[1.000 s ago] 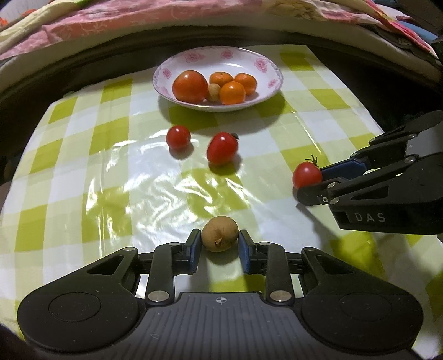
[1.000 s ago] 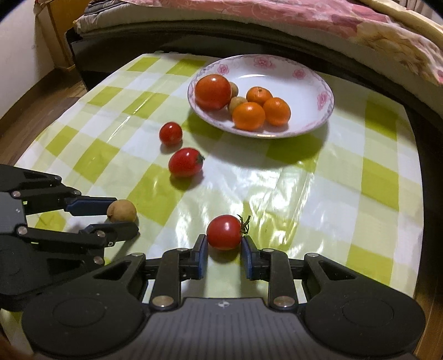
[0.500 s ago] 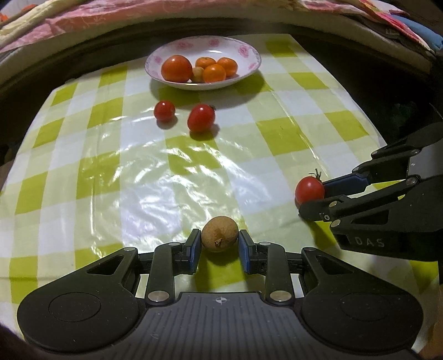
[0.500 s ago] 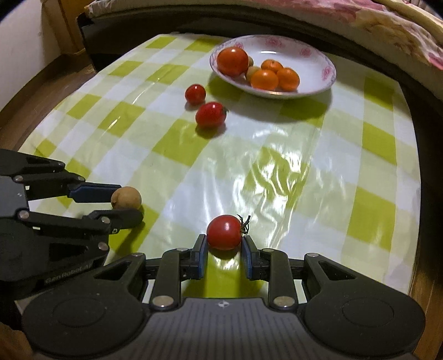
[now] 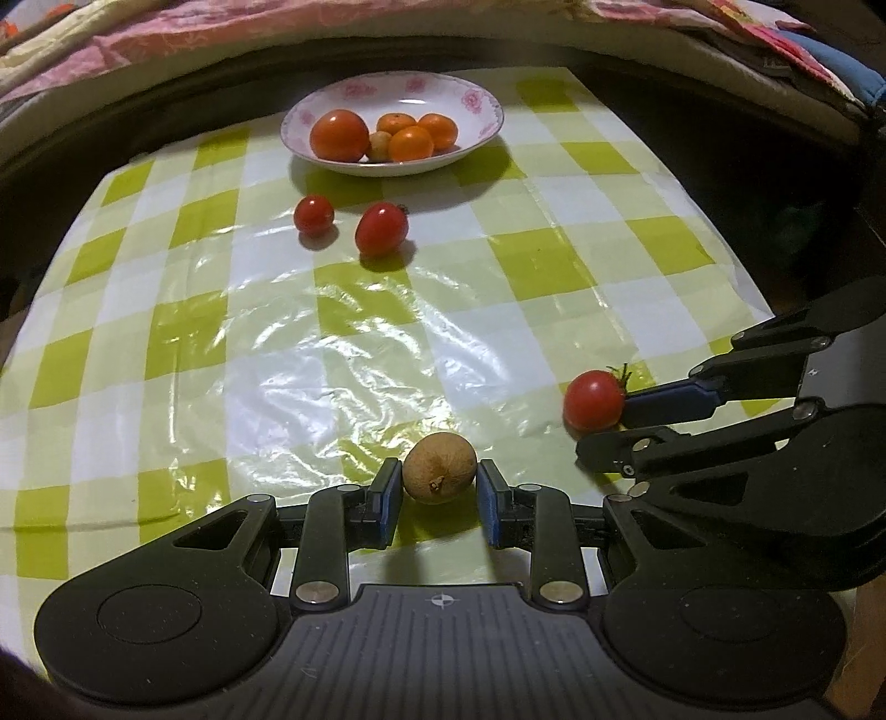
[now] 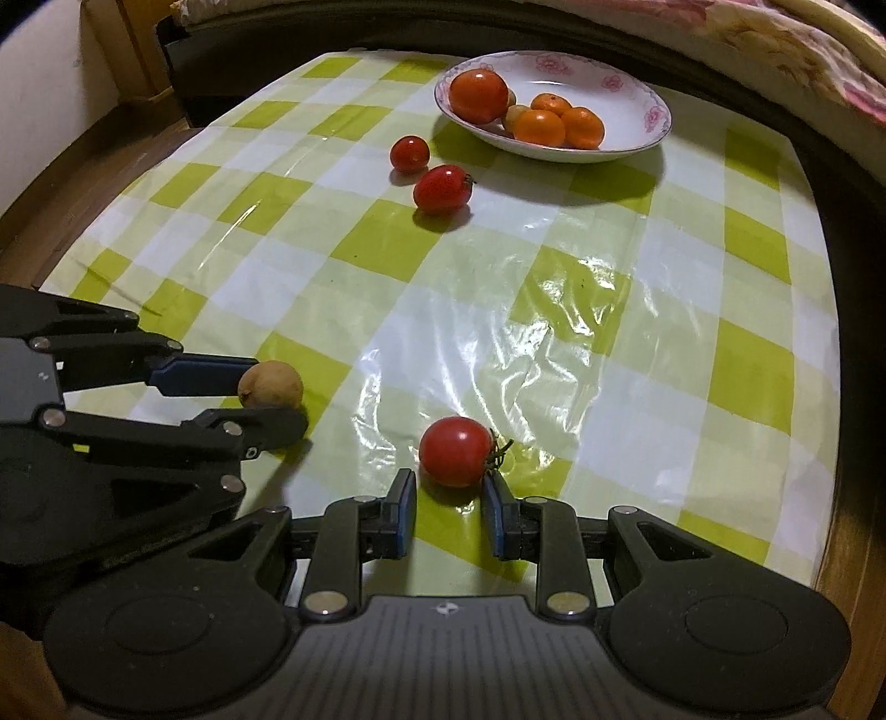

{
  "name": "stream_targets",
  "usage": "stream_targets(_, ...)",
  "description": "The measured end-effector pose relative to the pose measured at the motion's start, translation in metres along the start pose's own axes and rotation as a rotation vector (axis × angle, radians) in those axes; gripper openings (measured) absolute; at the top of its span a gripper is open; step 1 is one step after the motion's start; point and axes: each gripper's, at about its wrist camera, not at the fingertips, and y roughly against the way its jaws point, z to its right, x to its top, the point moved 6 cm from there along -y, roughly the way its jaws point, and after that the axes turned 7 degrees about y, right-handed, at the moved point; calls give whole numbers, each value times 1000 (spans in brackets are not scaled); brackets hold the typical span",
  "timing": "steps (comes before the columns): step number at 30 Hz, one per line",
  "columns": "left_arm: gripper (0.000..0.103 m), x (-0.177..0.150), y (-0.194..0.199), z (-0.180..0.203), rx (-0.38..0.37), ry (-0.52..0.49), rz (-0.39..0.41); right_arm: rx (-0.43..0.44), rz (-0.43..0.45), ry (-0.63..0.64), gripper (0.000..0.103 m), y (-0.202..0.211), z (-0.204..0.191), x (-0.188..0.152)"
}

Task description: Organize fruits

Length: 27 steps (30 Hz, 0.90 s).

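My left gripper (image 5: pixel 439 490) has opened a little around a brown longan (image 5: pixel 439 468) that rests on the checked tablecloth near the front edge; small gaps show on both sides. My right gripper (image 6: pixel 448 498) is likewise open around a red cherry tomato with a green stem (image 6: pixel 456 451) lying on the cloth. Each gripper shows in the other's view: the right gripper (image 5: pixel 603 426) beside the tomato (image 5: pixel 593 400), the left gripper (image 6: pixel 266 399) beside the longan (image 6: pixel 271 383). Two more tomatoes (image 5: pixel 314 214) (image 5: pixel 381 227) lie before the plate.
A white floral plate (image 5: pixel 476 119) at the far end holds a big tomato (image 5: pixel 339 134), three small oranges and a longan. A bed with pink bedding (image 5: pixel 166 33) runs behind the table. The wooden floor (image 6: pixel 83 166) lies off the left edge.
Both grippers drew back toward the near edge of the table and lowered their fruits onto the cloth. Their jaws have spread slightly, letting go of the longan and the tomato.
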Motion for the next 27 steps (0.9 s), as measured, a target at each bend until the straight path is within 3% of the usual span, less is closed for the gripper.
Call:
stream_targets(9, 36, 9, 7, -1, 5, 16, 27, 5, 30, -24, 25, 9, 0, 7)
stream_targets(27, 37, 8, 0, -14, 12, 51, 18, 23, 83, -51, 25, 9, 10, 11)
